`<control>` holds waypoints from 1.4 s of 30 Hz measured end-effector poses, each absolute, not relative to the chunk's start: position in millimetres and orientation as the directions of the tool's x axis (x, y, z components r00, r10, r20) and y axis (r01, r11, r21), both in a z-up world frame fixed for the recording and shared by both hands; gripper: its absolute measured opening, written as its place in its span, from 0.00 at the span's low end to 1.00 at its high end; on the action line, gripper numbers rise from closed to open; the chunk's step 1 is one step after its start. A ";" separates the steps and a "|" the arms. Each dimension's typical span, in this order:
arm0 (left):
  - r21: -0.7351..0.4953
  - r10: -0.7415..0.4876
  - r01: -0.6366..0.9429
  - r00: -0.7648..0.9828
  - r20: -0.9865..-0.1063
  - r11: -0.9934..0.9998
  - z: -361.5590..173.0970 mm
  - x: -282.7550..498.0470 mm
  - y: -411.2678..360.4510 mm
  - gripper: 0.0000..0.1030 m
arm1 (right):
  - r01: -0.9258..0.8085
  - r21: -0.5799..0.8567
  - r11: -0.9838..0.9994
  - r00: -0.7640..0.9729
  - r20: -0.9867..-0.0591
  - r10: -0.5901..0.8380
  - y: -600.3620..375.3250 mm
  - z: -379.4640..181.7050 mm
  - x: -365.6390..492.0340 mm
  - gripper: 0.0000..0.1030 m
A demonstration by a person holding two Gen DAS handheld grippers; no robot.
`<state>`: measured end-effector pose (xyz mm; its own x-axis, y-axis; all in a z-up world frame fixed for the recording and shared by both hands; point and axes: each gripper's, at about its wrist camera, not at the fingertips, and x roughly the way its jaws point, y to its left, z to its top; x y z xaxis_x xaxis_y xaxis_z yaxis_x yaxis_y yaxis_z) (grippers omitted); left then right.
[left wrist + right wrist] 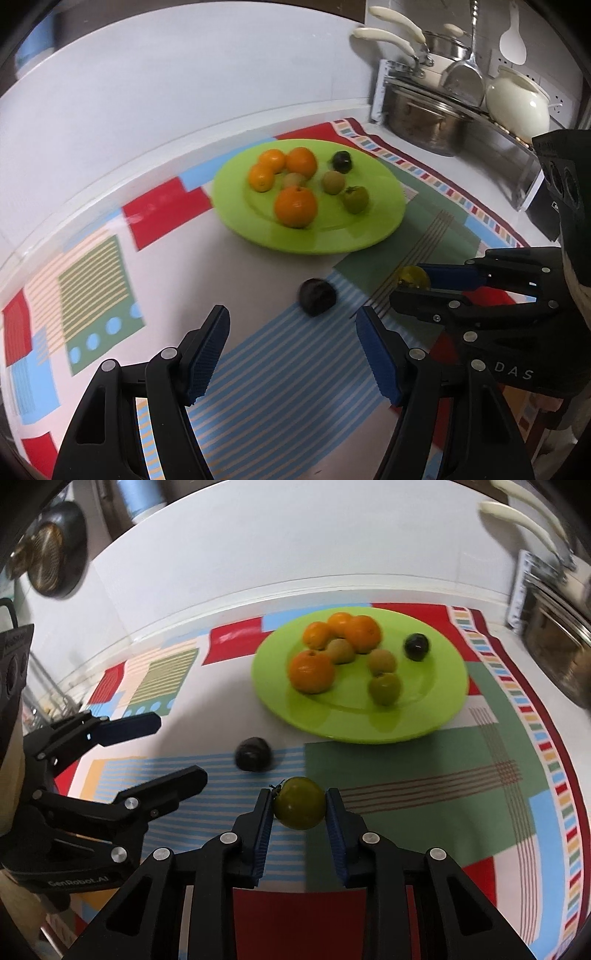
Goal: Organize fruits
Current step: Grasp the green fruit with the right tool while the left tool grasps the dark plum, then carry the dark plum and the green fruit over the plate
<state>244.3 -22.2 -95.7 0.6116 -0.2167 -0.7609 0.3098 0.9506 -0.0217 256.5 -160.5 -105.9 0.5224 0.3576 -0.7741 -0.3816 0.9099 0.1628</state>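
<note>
From the left wrist view, my left gripper [291,350] stands released, nothing between its blue pads. Just ahead of it, slightly toward its right finger, a dark plum [317,297] lies alone on the patterned cloth [258,369]. Farther ahead sits the green plate [332,236], carrying four oranges, two brownish fruits, a green tomato and a second dark plum; its near rim is well apart from my fingertips, with bare cloth in between to move across. The right gripper [424,286] comes in from my right, a green fruit [412,277] half hidden behind its fingers. I read "DAS" on its body. Beyond the plate to the right, a rack of steel pots [424,118] crowds the cloth's far corner, and the white wall closes the back edge.

From the right wrist view, my right gripper [299,806] is clenched on the green fruit [299,808], both pads pressing its sides. The loose plum [253,754] lies ahead and to the left of these fingers, between them and the left gripper [173,747], whose fingers stand apart around nothing. That tool's body reads "GenRobot.AI". The plate [351,727] is straight ahead, its near rim near my fingertips, green cloth open to the right.
</note>
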 end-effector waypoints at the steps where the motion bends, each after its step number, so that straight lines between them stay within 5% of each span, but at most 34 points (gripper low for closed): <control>1: -0.024 -0.220 0.313 0.607 -0.763 0.949 -97.1 247.2 -25.6 0.68 | -0.372 0.166 0.913 0.525 -0.774 0.355 -163.6 -105.9 257.4 0.29; 12: -0.040 -0.211 0.299 0.566 -0.797 0.953 -117.8 273.4 -45.4 0.51 | -0.312 0.149 0.938 0.554 -0.774 0.307 -180.9 -111.6 260.3 0.29; 18: -0.064 -0.224 0.295 0.550 -0.804 0.953 -123.4 275.7 -44.3 0.28 | -0.306 0.151 0.940 0.553 -0.776 0.304 -182.0 -113.7 260.9 0.29; 42: -0.069 -0.248 0.288 0.647 -0.722 0.955 -72.5 248.2 -34.3 0.28 | -0.316 0.154 0.936 0.616 -0.717 0.326 -188.1 -83.8 248.5 0.29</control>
